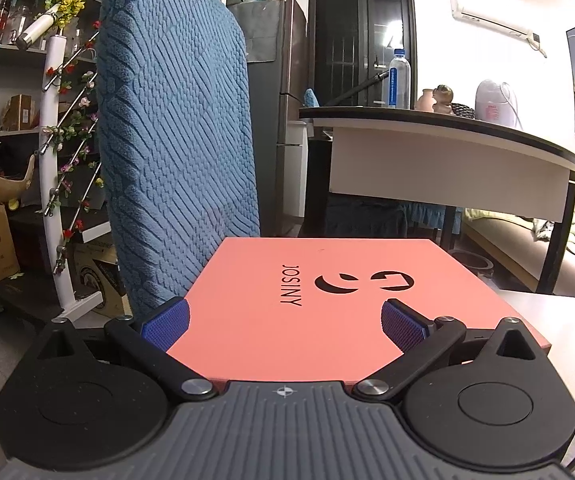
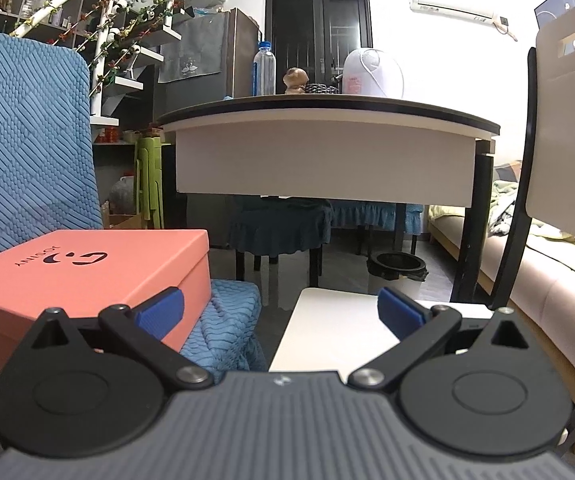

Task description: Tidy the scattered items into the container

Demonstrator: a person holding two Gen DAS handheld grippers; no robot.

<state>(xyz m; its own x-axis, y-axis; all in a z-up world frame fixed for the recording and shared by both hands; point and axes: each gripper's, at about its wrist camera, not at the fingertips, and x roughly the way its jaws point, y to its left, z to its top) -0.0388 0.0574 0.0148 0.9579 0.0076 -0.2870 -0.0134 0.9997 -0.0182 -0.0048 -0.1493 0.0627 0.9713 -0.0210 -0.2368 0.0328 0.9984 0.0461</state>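
Observation:
A salmon-pink lidded box (image 1: pixel 307 312) marked JOSINY rests on a chair with a blue knitted cover (image 1: pixel 175 152). My left gripper (image 1: pixel 285 322) hovers open just above the near edge of the lid, with nothing between its blue pads (image 1: pixel 403 328). In the right wrist view the same box (image 2: pixel 87 280) sits to the left on the blue seat (image 2: pixel 223 320). My right gripper (image 2: pixel 281 310) is open and empty, to the right of the box, over the gap between the blue seat and a white chair seat (image 2: pixel 327 328). No scattered items show in either view.
A dark-topped table (image 2: pixel 327 136) stands ahead with a water bottle (image 2: pixel 264 70), a figurine (image 2: pixel 295 80) and a white appliance (image 2: pixel 371 72). A black bin (image 2: pixel 397 270) sits under it. A white chair back (image 2: pixel 567 140) rises at right, a sofa (image 2: pixel 547 280) beyond, and shelves and a flowered stair rail (image 1: pixel 59 152) at left.

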